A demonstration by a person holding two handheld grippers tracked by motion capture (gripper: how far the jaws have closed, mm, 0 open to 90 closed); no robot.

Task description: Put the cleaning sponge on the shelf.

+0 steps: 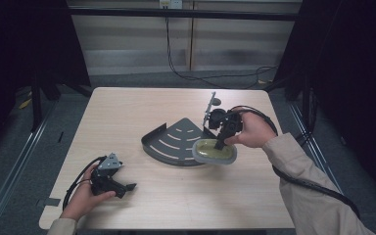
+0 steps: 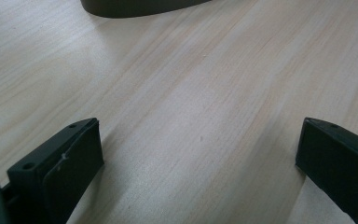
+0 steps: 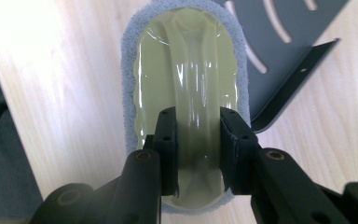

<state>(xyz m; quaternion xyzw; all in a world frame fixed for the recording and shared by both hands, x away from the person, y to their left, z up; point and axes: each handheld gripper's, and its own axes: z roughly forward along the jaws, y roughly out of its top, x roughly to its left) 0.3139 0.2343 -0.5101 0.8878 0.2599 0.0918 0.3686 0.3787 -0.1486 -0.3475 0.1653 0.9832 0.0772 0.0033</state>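
Observation:
A scrubber pad (image 1: 214, 151) with a pale green plastic top and a grey sponge rim hangs just above the table at centre right. My right gripper (image 1: 220, 145) is shut on its raised handle ridge (image 3: 196, 116), one black finger on each side. A dark metal corner shelf (image 1: 174, 142) with curved slots lies flat beside the pad, and the pad overlaps its right edge (image 3: 291, 91). My left gripper (image 1: 127, 187) rests on the table at front left, jaws wide apart with bare wood (image 2: 200, 140) between them.
The shelf's dark rim (image 2: 140, 5) lies ahead of the left gripper. A small metal bracket (image 1: 209, 110) stands upright behind the right hand. Black cables trail from both grippers. The table's front edge runs close behind the left hand.

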